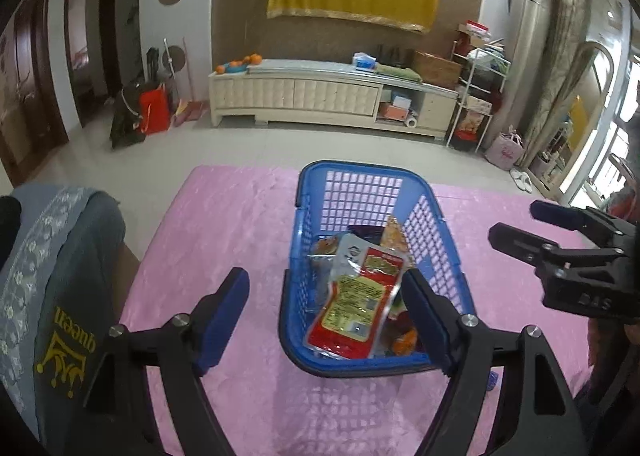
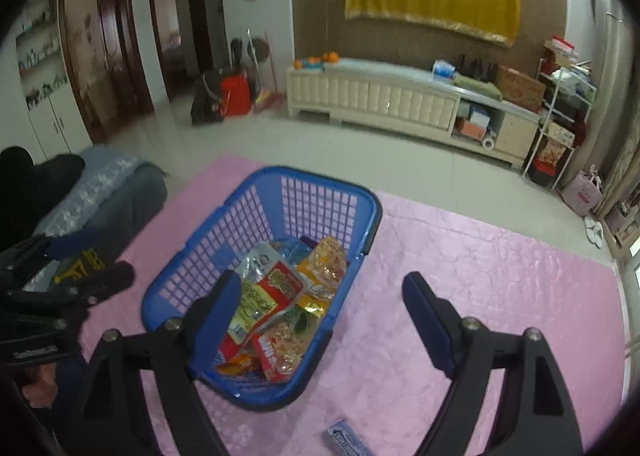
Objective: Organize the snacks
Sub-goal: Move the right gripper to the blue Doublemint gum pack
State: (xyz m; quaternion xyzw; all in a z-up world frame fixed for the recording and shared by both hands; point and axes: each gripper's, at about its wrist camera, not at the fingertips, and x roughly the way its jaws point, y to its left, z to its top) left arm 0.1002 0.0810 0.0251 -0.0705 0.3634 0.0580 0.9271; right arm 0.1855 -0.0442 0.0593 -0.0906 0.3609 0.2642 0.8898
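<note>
A blue plastic basket [image 1: 304,224] stands on the pink cloth and holds several snack packets, topmost a red and yellow packet [image 1: 356,304]. The basket [image 2: 256,192] and that packet [image 2: 276,288] also show in the right wrist view. My left gripper [image 1: 326,288] is open and empty just above the basket's near end. My right gripper [image 2: 320,292] is open and empty, to the right of the basket; it also shows in the left wrist view [image 1: 516,222]. A small blue-grey packet [image 2: 346,438] lies on the cloth in front of the basket.
A grey cushion with a yellow crown print [image 1: 68,280] sits at the table's left edge. The pink cloth [image 2: 480,280] spreads to the right of the basket. Beyond the table are tiled floor and a white cabinet [image 1: 320,96].
</note>
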